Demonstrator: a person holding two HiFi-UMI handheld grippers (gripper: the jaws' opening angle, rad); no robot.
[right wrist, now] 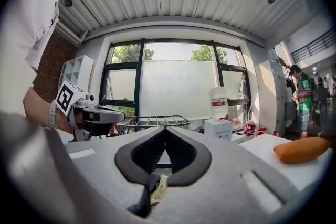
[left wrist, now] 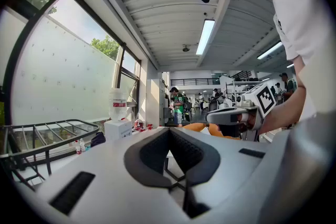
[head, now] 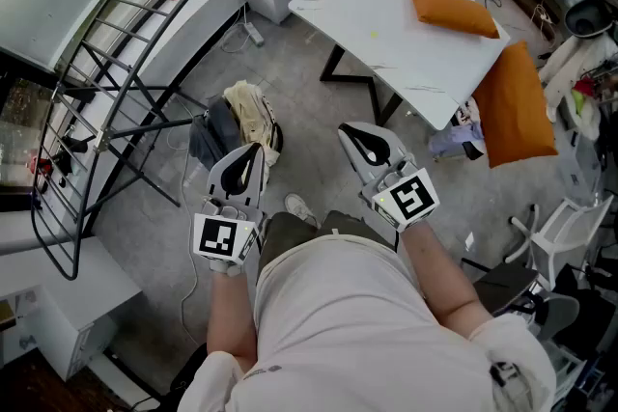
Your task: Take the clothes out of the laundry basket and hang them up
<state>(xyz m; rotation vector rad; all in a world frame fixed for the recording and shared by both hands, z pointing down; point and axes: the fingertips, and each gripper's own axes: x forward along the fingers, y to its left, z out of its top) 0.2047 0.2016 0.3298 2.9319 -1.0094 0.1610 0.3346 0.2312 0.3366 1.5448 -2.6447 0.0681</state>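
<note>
The rack (head: 114, 84) looks painted metal, the clothes (head: 249, 116) cloth

Bright daylight is admitted through the window (right wrist: 176, 86). Gripper views are curved and darkened at the edges; foregrounds are blurred.

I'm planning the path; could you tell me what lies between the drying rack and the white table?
The head view shows the laundry basket, holding clothes, between drying rack and white table.

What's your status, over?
Left gripper shut, empty; right gripper same. Clothes in laundry basket on floor, untouched. Drying rack bare, nothing blocking.
</note>
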